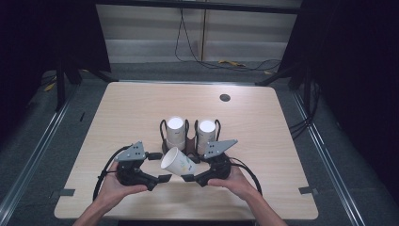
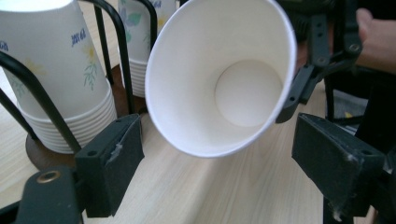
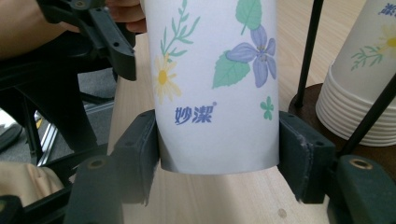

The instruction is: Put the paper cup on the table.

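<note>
right gripper (image 1: 187, 177) is clamping the loose paper cup (image 1: 178, 161) near its base, both jaws flat against the wall in the right gripper view; cup (image 3: 215, 84) is tilting, mouth pointing toward the left gripper (image 1: 163, 178) and hanging just above the table (image 1: 263, 127)

left gripper is sitting with jaws apart, nothing between the pads; in the left gripper view the cup's open mouth (image 2: 219, 74) is facing straight into the camera, rim above and between the jaws

looks like a handover or re-grip. Suggest:
- bringing the left jaws onto the rim side wall, one jaw each side, not across the open mouth
- closing lightly, thin paper is likely going to crush
- keeping the right clamp on until the left has a firm hold

around it: two stacks of cups sitting upside down in a black wire holder, left stack (image 1: 175, 133) and right stack (image 1: 206, 133), just behind the held cup. The holder's wire hoops (image 2: 112, 51) are standing close beside the left jaw, so swinging the cup back or widening the jaws that way is risking a snag or knocking a stack. Cables (image 1: 106, 169) are trailing toward the person, out of the path. Small dark grommet (image 1: 225, 97) far back, not in the way
</note>
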The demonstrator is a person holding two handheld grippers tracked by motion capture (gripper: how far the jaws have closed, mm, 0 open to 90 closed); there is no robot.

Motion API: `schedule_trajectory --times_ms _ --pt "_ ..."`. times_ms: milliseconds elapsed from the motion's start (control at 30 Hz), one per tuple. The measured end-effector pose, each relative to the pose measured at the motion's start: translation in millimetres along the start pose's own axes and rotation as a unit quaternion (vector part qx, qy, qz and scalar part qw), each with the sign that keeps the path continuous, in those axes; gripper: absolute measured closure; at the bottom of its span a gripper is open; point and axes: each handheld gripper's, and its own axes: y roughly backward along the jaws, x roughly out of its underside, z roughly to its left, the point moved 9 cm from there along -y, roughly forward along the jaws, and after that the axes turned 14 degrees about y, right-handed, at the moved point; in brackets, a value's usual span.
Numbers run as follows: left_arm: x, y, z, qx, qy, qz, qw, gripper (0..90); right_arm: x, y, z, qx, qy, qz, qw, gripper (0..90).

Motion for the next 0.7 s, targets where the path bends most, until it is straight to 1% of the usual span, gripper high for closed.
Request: schedule_trajectory --times_ms 33,100,167,200,300,333,433,533,600,700 --pt "0.0 0.0 0.0 0.000 0.000 0.000 1.0000 16.6 -0.1 -0.4 -0.4 0.000 -0.001 -0.004 1.0000 36.2" --pt "-2.6 0.7 -0.6 0.003 0.006 -0.014 0.9999 16.6 -1.4 -0.4 0.2 -0.006 -0.015 -0.015 0.9998 36.2" --pt "-4.8 1.2 -1.1 0.006 0.015 -0.026 0.9995 16.8 -4.0 -0.9 1.4 -0.009 -0.020 -0.027 0.9994 36.2" --pt "-5.9 1.4 -1.6 0.010 0.018 -0.031 0.9993 16.8 -4.4 -1.3 2.0 -0.009 -0.020 -0.027 0.9994 36.2" --pt "-7.4 1.1 -3.2 0.013 0.021 -0.037 0.9990 16.7 -4.5 -5.0 3.8 -0.011 -0.023 -0.031 0.9992 36.2" --pt "-7.5 0.6 -3.6 0.014 0.025 -0.038 0.9989 16.7 -4.7 -5.6 4.3 -0.011 -0.023 -0.033 0.9991 36.2" --pt "-7.5 -0.6 -3.6 0.020 0.038 -0.036 0.9984 16.2 -6.4 -7.4 5.9 -0.011 -0.014 -0.037 0.9991 36.3" --pt "-7.7 -1.8 -4.0 0.030 0.051 -0.039 0.9975 16.0 -7.2 -7.9 6.3 -0.009 -0.009 -0.042 0.9991 36.3" --pt "-7.7 -3.0 -3.4 0.026 0.052 -0.037 0.9976 16.0 -6.8 -8.5 6.9 -0.008 -0.003 -0.039 0.9992 36.3" --pt "-8.1 -4.3 -4.9 0.031 0.056 -0.037 0.9972 16.0 -6.1 -11.1 9.0 -0.013 0.000 -0.035 0.9993 36.2"
